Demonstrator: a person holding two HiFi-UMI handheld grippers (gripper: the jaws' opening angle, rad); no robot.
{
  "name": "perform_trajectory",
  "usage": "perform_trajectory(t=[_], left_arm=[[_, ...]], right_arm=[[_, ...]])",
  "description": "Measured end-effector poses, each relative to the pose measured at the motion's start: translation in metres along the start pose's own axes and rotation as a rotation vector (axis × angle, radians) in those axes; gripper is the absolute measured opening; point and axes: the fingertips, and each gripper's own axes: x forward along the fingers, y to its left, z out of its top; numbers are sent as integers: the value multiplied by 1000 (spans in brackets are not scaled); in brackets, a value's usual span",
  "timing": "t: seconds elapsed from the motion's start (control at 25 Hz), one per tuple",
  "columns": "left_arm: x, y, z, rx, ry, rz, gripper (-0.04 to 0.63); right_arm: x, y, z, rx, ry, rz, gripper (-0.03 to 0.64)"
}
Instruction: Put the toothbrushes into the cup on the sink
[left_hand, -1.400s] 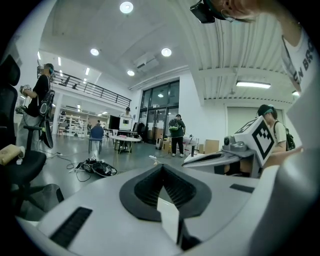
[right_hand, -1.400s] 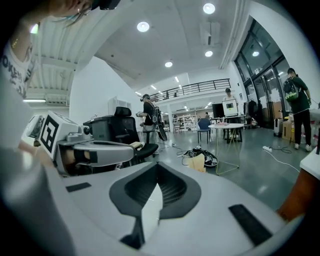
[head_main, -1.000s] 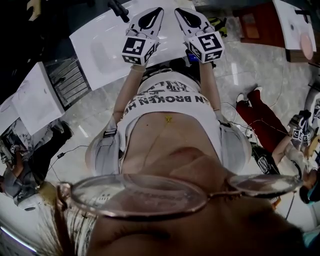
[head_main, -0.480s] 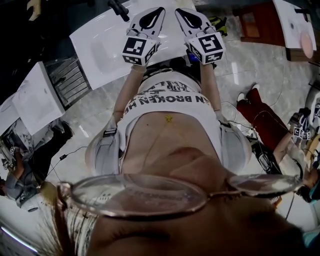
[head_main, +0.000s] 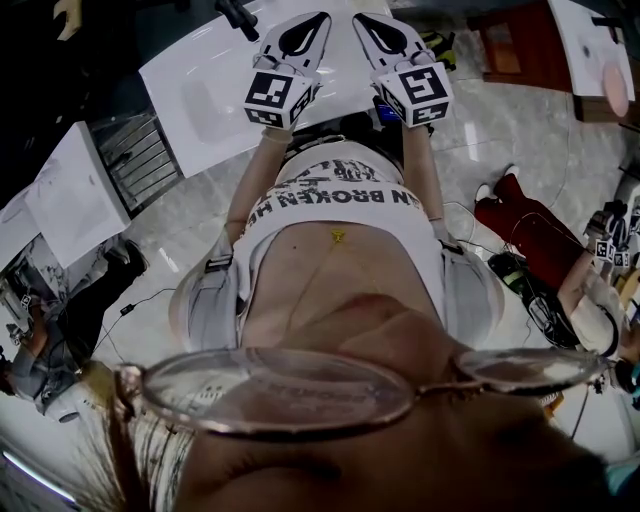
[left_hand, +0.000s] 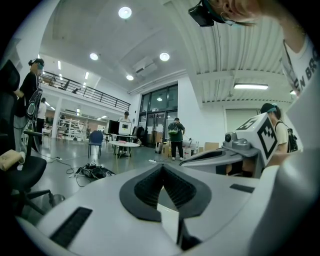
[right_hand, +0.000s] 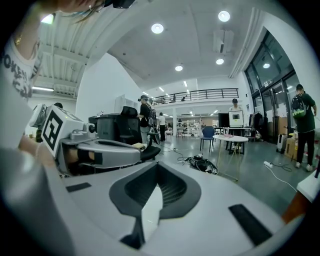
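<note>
In the head view both grippers are held side by side in front of the person's chest, over the front edge of a white sink (head_main: 200, 90). My left gripper (head_main: 312, 25) and my right gripper (head_main: 368, 25) both point away from the body. In the left gripper view the left gripper (left_hand: 162, 167) has its jaws closed together with nothing between them. The right gripper view shows the same for the right gripper (right_hand: 157, 166). Each gripper sees the other beside it. No toothbrush or cup shows in any view.
A black faucet (head_main: 238, 18) stands at the sink's far side. A metal rack (head_main: 135, 155) and a white board (head_main: 65, 195) lie to the left. A person in red trousers (head_main: 525, 235) sits on the floor at right among cables. A round table (right_hand: 230, 139) stands in the hall.
Both grippers stay shut and have barely shifted. The person on the floor at right has moved a little.
</note>
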Motion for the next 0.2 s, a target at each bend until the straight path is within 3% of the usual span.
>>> perform_trajectory(t=[0.2], left_arm=[[5,-2,-5,2,5,5,14]], right_arm=[[-2,-4,-5,-1,4,3,25]])
